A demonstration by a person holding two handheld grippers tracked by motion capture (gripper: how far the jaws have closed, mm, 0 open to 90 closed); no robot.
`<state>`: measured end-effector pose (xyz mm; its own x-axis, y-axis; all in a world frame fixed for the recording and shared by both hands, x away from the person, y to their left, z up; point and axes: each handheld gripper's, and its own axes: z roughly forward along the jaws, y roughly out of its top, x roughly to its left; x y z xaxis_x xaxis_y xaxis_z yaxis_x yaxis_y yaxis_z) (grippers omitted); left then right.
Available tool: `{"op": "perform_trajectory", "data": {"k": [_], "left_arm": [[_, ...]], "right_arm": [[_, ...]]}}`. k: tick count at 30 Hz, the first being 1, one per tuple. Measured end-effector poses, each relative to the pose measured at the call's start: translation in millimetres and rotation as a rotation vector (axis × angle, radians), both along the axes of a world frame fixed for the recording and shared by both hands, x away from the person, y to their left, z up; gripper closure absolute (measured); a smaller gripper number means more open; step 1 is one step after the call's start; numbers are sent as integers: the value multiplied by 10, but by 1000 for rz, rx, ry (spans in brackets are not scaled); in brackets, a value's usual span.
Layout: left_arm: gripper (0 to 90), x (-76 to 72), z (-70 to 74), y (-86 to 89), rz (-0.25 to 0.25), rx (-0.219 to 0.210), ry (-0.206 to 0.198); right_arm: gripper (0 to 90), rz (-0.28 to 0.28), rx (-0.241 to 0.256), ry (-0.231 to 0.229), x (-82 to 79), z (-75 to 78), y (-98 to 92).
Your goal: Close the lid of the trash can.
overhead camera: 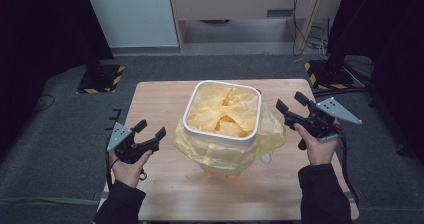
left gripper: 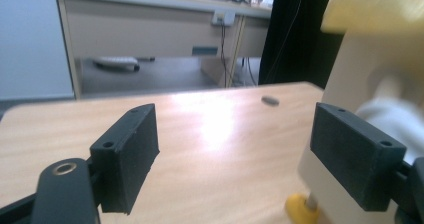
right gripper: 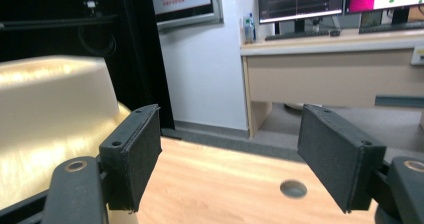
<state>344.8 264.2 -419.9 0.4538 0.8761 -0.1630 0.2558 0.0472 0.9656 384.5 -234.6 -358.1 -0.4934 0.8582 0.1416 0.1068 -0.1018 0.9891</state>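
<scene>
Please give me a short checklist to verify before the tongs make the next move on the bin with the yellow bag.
1. Left tongs open: ok, jaws wide apart.
2. Right tongs open: ok, holding nothing.
3. White bin upright on the wooden table: ok.
4. Yellow bag folded over the rim: ok, it drapes outside all around.
5. Tongs on opposite sides of the bin: ok, neither touches it.
6. Bag seated to the bottom of the bin: cannot tell, crumpled plastic hides it.

lined bin (overhead camera: 222,115) blocking table (overhead camera: 155,99) centre, bare wood either side
</scene>
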Motion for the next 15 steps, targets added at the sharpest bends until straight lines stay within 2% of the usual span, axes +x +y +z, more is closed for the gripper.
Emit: {"op": "perform_trajectory", "data": {"k": [4,6,9,12,15], "left_arm": [[180,20,-182,3,-6,48,55],[175,24,-261,3,-11,65,81],[170,22,-375,6,-21,90,132],[167,10,-497,14,-27,134,175],[165,23,-614,28,-55,187,240]], "right_arm": [[245,4,-21,59,-24,-176,-60],[243,7,-3,87,-40,-284,-61],[243,15,-40,139,-41,-456,-29],[234,26,-80,186,-48,-615,10],[222,38,-108,232,-66,-754,10]]}}
